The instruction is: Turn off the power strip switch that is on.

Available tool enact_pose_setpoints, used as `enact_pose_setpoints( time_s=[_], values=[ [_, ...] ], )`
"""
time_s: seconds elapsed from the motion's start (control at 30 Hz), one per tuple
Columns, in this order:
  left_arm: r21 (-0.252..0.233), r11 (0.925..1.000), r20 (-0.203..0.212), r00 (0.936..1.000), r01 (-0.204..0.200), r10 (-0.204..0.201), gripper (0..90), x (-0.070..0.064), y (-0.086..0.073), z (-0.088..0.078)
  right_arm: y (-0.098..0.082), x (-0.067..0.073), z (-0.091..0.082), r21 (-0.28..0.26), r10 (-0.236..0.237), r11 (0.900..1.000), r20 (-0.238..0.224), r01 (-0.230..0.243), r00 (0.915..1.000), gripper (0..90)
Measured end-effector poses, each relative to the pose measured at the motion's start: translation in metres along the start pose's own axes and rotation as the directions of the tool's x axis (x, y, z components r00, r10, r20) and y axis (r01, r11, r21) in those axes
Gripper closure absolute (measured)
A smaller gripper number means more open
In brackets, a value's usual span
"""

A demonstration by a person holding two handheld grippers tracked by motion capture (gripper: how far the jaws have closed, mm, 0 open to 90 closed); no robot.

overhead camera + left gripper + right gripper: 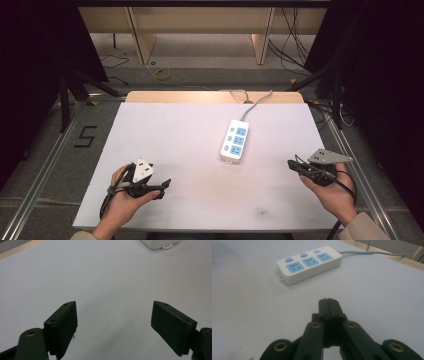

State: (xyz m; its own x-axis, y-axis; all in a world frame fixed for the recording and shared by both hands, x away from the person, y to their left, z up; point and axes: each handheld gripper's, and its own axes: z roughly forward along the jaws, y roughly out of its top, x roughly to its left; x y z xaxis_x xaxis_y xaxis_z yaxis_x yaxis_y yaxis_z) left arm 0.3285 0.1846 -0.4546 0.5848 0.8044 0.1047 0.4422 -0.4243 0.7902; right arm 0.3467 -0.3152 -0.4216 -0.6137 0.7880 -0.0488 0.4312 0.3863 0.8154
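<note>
1. Now the white power strip (235, 140) with three blue sockets lies flat near the middle of the white table (165, 140), a little toward 1 o'clock from the centre; its grey cable (256, 102) runs away toward 12 o'clock and goes over the far edge.
2. At about 7 o'clock, the left gripper (165, 185) stays low over the table with its jaws wide apart and nothing between them; I think it is held ready, pointing across the bare surface.
3. In the left gripper view, the near end of the power strip (160, 243) appears at the top, at about 1 o'clock, well apart from the jaws.
4. At about 4 o'clock, the right gripper (291, 164) has its jaws pressed fully together and holds nothing.
5. In the right gripper view, the power strip (309, 263) lies ahead at about 11 o'clock, so this gripper seems aimed at it, perhaps to press a switch or push it.
</note>
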Motion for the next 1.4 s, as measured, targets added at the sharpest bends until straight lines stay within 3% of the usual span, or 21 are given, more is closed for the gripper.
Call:
enact_pose_setpoints(
  time_s=[1.4],
  values=[
    [0.016,0.9998,0.013,0.9999,-0.010,0.010,21.2,-0.002,0.000,0.002,0.044,-0.008,0.049,0.037,0.005,0.999,-0.042,-0.003,0.9991,90.0]
  ],
)
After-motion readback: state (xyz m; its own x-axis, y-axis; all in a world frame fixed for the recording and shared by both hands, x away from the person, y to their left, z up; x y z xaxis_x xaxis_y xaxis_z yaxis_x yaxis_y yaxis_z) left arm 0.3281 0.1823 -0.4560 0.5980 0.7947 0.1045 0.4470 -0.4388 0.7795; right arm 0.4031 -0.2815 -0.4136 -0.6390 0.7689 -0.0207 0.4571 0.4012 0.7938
